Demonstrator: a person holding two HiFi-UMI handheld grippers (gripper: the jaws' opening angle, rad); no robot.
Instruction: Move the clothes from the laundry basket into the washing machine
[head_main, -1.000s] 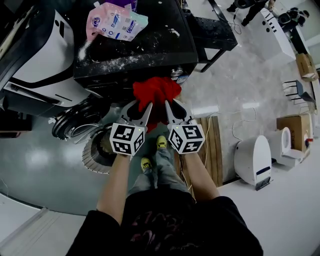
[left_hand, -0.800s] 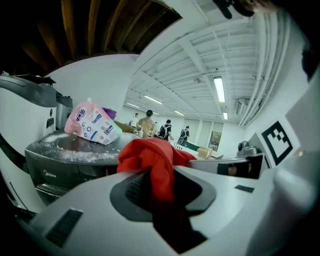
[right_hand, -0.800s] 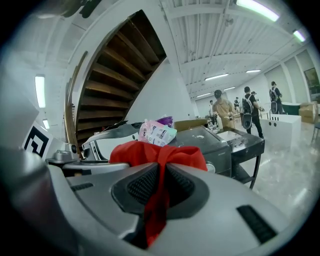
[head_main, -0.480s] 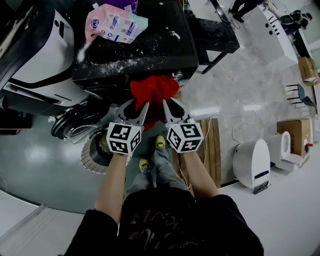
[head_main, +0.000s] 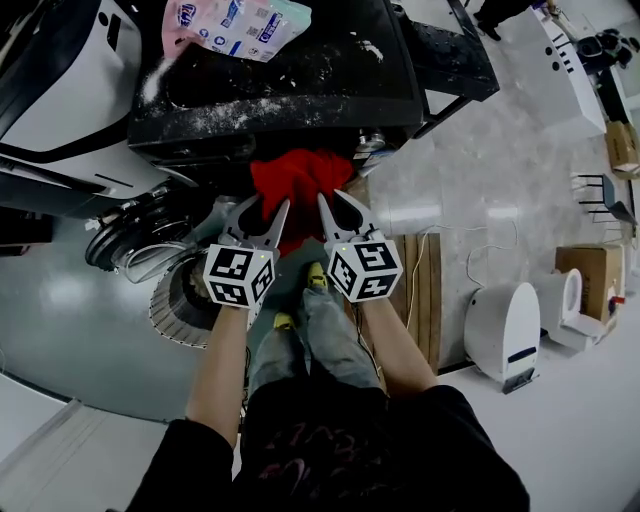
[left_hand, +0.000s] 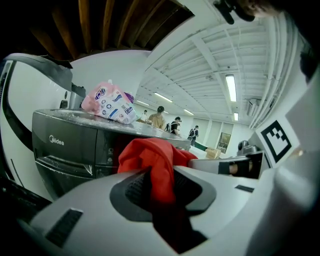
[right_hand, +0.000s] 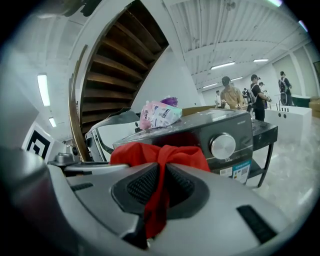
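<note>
A red garment (head_main: 297, 182) hangs bunched between both grippers, just in front of the dark washing machine (head_main: 290, 75). My left gripper (head_main: 262, 215) is shut on its left part, and the cloth (left_hand: 155, 160) is pinched between the ribbed pads. My right gripper (head_main: 337, 208) is shut on the right part, where a red fold (right_hand: 160, 155) runs down through the jaws. The machine's round door (head_main: 130, 238) stands open at the left. The ribbed round laundry basket (head_main: 180, 300) sits on the floor below my left gripper. The drum opening is hidden.
A pink detergent bag (head_main: 232, 25) lies on the machine's dusty top. A large white appliance (head_main: 60, 80) stands to the left. A wooden board (head_main: 420, 290), a cable and a white unit (head_main: 508, 322) are on the floor at the right. People stand far behind (right_hand: 231, 95).
Both grippers have sunk together with the red garment, which now hangs lower against the machine's front. Neither grip has changed.
</note>
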